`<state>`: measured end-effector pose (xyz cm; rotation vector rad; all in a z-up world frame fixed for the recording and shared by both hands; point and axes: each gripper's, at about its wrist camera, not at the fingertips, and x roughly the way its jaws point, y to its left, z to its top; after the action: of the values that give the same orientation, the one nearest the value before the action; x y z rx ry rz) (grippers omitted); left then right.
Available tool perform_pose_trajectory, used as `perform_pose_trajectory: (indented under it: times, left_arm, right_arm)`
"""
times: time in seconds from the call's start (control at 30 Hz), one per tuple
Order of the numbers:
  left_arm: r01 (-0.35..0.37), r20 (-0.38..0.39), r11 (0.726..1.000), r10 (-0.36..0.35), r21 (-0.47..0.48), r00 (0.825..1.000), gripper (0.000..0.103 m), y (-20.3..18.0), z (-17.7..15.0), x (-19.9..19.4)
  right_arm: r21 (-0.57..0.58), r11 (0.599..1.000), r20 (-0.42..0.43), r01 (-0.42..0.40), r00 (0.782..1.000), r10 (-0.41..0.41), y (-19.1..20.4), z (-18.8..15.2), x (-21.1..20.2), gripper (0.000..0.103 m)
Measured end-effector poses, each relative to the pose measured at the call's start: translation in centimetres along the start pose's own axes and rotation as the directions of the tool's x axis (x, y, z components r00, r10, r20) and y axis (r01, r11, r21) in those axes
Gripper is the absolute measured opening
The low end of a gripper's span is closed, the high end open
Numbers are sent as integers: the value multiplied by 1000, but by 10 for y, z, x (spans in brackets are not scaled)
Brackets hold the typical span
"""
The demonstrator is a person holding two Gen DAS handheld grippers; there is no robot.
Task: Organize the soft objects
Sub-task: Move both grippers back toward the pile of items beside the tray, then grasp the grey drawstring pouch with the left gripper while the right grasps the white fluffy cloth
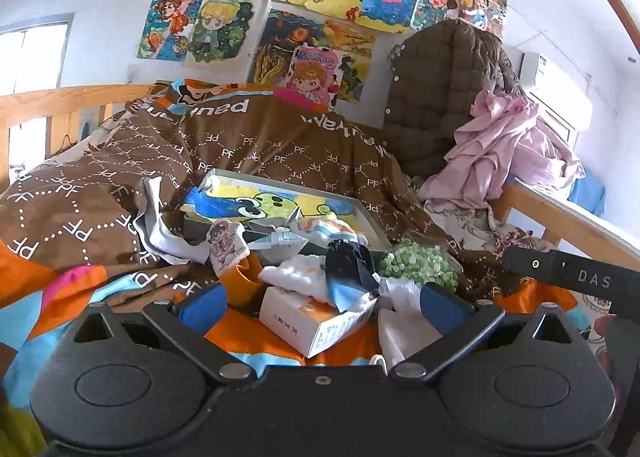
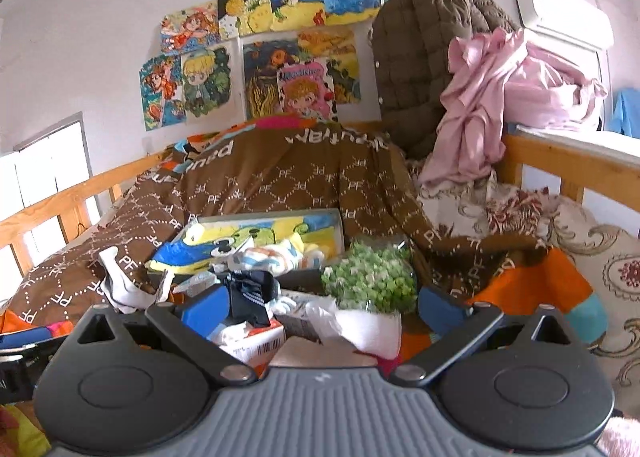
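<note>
In the centre of both frames a pile of soft things lies on the bed: a dark sock, white cloth and a striped sock. The dark sock lies on a small white box, its long axis running from upper left to lower right. Behind the pile, a shallow grey tray holds a painted picture. At right of the pile is a green bunch. The left tongs are wide open around the box. The right tongs are wide open too, holding nothing. A brown quilt covers the bed behind.
</note>
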<state>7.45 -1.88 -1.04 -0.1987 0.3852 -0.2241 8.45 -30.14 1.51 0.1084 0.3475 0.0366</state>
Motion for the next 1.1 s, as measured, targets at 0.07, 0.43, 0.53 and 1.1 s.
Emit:
perform_pose_trajectory:
  times: [0.07,0.43,0.53,1.1]
  left_arm:
    - [1,-8,1000,-1,5,1000,102,-1,0,1]
    - [-26,-60,1000,25,-15,998,102,-1,-6,11]
    - [-30,-69,999,29,-16,997,102,-3,-7,12]
    - [-49,-187,996,35,-70,982,102,4,-17,37]
  right_arm:
    - [5,1000,-18,-2,1000,2,0,0,2,103]
    - [36,999,-110,7,994,-3,-5,-3,16,103]
    - [29,1000,-114,-1,993,4,-4,-3,16,103]
    - [-16,1000,-288,-2,958,-2,6,-11,47,103]
